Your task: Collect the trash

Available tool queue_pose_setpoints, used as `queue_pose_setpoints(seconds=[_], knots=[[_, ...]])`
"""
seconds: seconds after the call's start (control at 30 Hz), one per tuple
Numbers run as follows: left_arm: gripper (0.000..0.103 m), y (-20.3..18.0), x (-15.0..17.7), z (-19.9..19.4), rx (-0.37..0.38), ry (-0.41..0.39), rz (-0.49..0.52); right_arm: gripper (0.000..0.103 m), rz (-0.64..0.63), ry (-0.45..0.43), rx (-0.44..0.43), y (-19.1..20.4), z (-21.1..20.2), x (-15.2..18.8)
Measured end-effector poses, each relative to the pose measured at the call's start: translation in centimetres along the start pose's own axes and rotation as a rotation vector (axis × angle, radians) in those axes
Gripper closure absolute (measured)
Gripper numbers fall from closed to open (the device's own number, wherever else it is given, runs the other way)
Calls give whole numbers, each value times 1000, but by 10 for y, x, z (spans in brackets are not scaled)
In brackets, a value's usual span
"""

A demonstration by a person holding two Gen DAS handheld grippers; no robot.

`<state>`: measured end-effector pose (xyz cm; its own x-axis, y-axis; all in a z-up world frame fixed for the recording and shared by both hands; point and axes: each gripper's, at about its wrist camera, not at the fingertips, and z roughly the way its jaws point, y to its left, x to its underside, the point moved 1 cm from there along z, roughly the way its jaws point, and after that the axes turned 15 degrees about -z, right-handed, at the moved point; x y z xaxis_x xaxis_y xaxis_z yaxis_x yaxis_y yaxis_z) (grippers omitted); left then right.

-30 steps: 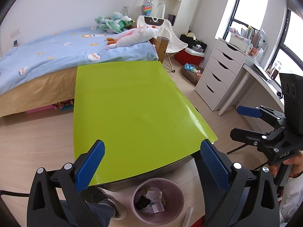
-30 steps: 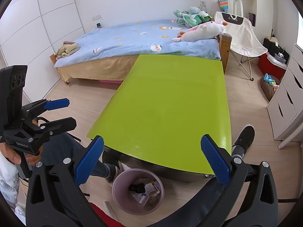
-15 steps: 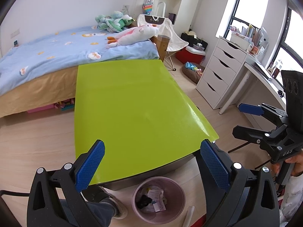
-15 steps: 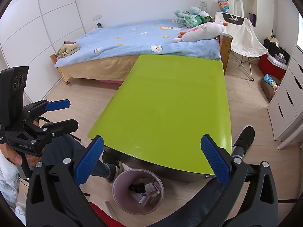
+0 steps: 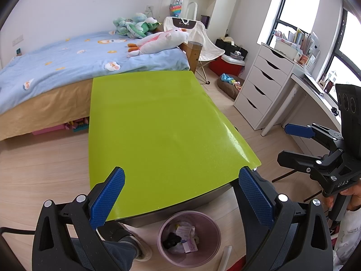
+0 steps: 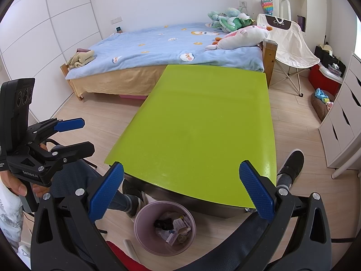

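Left wrist view: the left gripper point(image 5: 181, 197) hangs over the green desk point(image 5: 158, 131), fingers wide and empty. Below the desk's near edge stands a pink waste bin point(image 5: 189, 237) holding scraps. The right gripper point(image 6: 181, 197), fingers wide too, holds nothing.

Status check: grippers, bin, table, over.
Left gripper open, empty. Right gripper open, empty. Trash bin holds scraps. Green table shows no trash.

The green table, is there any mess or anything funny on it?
No, nothing stands out. The green table shows only bare top, with no spill or scrap on it. The trash sits inside the pink bin on the floor at its near edge. Both the left gripper and the right gripper are open and hold nothing.
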<state>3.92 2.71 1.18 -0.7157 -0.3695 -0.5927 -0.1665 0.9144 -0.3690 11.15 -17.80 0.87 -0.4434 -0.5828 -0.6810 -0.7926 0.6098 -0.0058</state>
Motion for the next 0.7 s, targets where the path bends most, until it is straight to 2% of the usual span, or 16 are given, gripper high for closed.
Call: queue_pose_setpoints(seconds=[0.7], knots=[[6, -1, 0, 0, -1, 0, 2, 3, -1, 2, -4, 3, 0, 1]])
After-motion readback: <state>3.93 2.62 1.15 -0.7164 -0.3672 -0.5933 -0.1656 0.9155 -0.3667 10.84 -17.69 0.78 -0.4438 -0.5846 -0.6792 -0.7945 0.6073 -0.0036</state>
